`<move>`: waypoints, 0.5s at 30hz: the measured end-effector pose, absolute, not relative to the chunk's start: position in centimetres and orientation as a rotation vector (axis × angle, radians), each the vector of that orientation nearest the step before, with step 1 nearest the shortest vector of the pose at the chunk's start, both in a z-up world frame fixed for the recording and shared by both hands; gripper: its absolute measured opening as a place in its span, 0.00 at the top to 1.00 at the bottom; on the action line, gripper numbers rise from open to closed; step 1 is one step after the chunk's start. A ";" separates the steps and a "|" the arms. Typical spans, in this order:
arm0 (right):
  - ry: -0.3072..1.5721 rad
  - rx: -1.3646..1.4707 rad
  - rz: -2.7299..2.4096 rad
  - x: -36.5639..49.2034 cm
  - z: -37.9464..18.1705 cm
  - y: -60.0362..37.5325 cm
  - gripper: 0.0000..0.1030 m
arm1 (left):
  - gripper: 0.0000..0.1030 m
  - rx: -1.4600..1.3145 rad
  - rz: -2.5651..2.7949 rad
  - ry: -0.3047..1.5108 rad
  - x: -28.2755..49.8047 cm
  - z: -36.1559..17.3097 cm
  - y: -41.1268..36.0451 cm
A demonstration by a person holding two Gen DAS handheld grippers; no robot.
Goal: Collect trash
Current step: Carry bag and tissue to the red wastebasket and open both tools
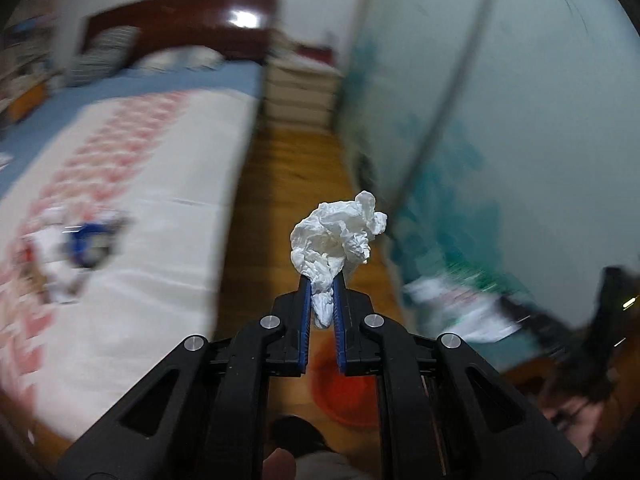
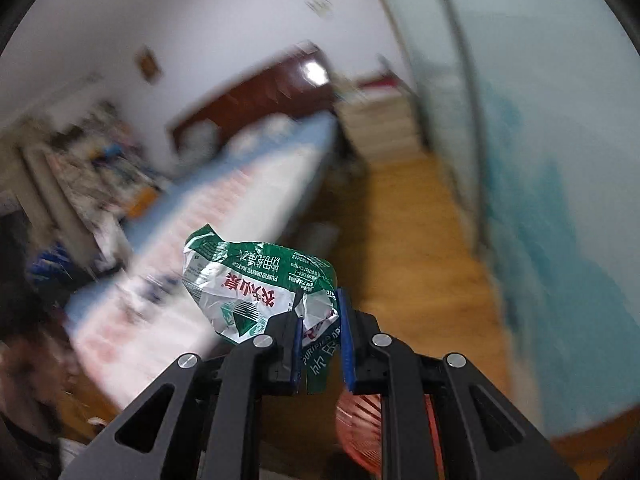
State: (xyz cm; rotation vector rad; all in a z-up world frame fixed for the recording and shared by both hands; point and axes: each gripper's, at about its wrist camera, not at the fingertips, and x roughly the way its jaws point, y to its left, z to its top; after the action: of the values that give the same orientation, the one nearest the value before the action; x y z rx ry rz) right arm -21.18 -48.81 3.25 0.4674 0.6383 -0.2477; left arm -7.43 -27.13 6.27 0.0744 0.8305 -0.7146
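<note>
My left gripper is shut on a crumpled white tissue and holds it in the air above the wooden floor beside the bed. A red bin sits on the floor below it, partly hidden by the fingers. My right gripper is shut on a crumpled green and white plastic label wrapper, also held in the air. A red slatted bin shows below the right gripper, mostly hidden by it.
A bed with a white and pink cover fills the left, with more clutter on it. A teal sliding wardrobe door stands on the right. A wooden floor strip runs between them to a nightstand.
</note>
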 end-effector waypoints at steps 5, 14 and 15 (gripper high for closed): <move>0.828 0.587 -0.437 -24.1 -7.0 -52.6 0.84 | 0.91 0.217 -0.830 1.061 -7.4 -3.3 -37.0; 0.983 0.640 -0.472 -23.3 -16.9 -52.7 0.84 | 0.91 0.448 -0.861 1.246 -9.8 -14.4 -42.9; 0.986 0.642 -0.471 -23.1 -17.1 -52.7 0.84 | 0.91 0.456 -0.862 1.246 -9.9 -14.6 -43.0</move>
State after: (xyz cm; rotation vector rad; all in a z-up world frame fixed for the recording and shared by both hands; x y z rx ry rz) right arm -23.08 -52.68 -17.09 0.6418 0.9858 -0.4714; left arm -9.89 -43.01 -14.60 0.4558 1.2463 -0.8619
